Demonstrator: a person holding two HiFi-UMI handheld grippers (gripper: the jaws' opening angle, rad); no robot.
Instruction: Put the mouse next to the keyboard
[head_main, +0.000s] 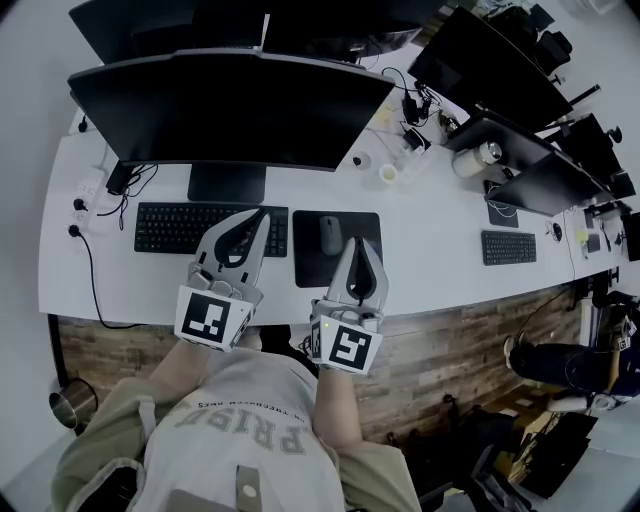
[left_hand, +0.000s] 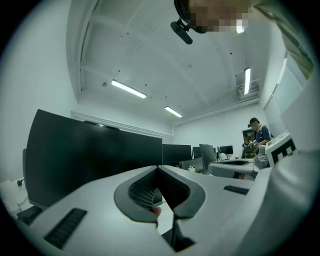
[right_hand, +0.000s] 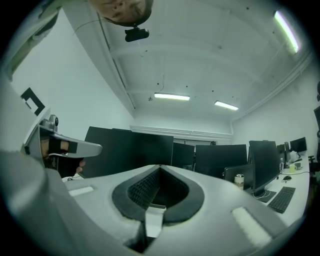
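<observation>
The left claw (head_main: 262, 214) and right claw (head_main: 359, 243) hover shut and empty, likely idle: the oval grey mouse (head_main: 330, 235), just beyond the right claw, already lies beside the flat black keyboard (head_main: 168, 228).

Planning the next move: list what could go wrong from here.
1. The right gripper is shut and empty; reaching for the mouse like that would likely shove it across the mouse pad.
2. The left gripper, also shut, appears above the keyboard; lowering it may press keys.
</observation>
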